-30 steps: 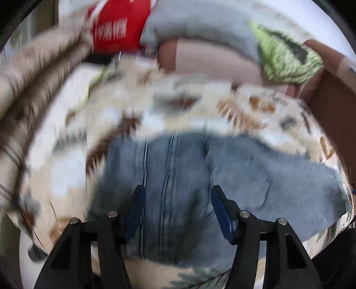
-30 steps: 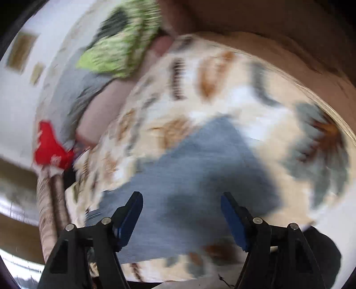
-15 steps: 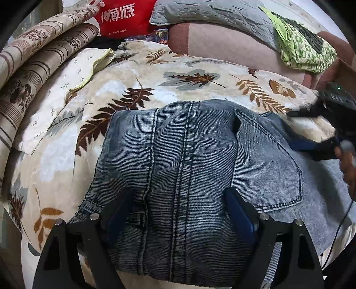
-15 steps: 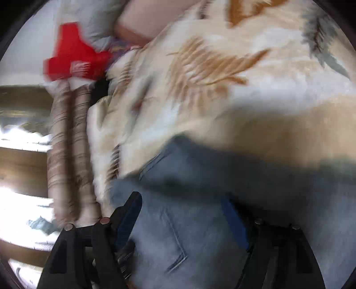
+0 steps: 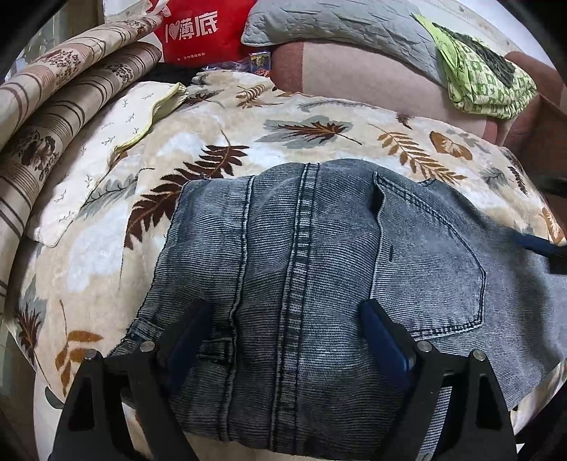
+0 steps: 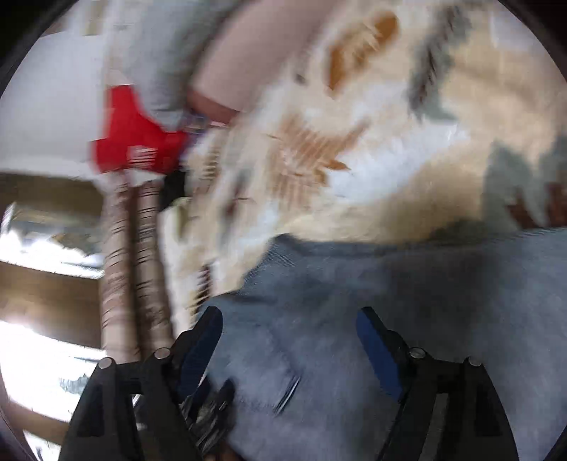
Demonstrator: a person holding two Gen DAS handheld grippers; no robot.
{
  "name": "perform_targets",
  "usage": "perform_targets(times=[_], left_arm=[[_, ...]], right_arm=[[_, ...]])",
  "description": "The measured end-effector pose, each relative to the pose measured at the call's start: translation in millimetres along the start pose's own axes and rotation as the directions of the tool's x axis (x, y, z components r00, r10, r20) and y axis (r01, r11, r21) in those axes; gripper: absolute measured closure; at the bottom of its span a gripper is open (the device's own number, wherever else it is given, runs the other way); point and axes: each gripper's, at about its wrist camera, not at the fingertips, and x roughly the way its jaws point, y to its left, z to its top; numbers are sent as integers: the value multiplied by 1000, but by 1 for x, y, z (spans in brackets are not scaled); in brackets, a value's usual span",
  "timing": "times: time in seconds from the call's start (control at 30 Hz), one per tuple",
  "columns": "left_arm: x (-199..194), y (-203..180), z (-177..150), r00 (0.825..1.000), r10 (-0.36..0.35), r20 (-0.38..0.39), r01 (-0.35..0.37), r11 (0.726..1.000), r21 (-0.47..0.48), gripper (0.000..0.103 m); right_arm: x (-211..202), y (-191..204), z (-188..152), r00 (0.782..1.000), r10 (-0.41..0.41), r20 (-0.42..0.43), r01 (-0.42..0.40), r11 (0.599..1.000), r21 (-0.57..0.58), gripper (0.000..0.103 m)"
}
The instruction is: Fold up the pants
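Note:
Grey-blue jeans (image 5: 319, 269) lie flat on a leaf-print blanket (image 5: 248, 142), seat side up, with a back pocket (image 5: 428, 262) at the right. My left gripper (image 5: 287, 340) is open, its fingers straddling the centre seam just above the denim near the waistband. My right gripper (image 6: 288, 344) is open over the jeans (image 6: 372, 290); that view is motion-blurred. A blue pad of the right gripper (image 5: 542, 246) shows at the right edge of the left wrist view.
A striped folded quilt (image 5: 53, 117) lies at the left, a red bag (image 5: 198, 32) and a grey pillow (image 5: 340, 25) at the back, and a green patterned cloth (image 5: 485, 81) at the back right. A cream pillowcase (image 5: 106, 149) lies left of the jeans.
The left gripper has settled over the jeans' seat and holds steady. The right gripper has swung across the jeans and is still moving.

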Motion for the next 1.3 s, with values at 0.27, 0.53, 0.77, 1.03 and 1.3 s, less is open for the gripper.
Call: perform_targets(times=[0.27, 0.53, 0.77, 1.03, 1.3], left_arm=[[-3, -3, 1, 1000, 19, 5, -19, 1000, -1, 15], [-5, -6, 2, 999, 38, 12, -38, 999, 12, 15], [-4, -4, 1, 999, 31, 8, -31, 999, 8, 15], [-39, -23, 11, 985, 30, 171, -45, 995, 85, 15], [-1, 3, 11, 999, 36, 25, -36, 999, -22, 13]], right_arm=[[-188, -89, -62, 958, -54, 283, 13, 989, 145, 21], [-248, -165, -95, 907, -61, 418, -84, 944, 320, 25], [-256, -196, -85, 879, -154, 451, -69, 895, 440, 22], [-243, -144, -16, 898, -63, 436, -62, 962, 267, 21], [-215, -154, 9, 925, -109, 365, -15, 947, 320, 21]])
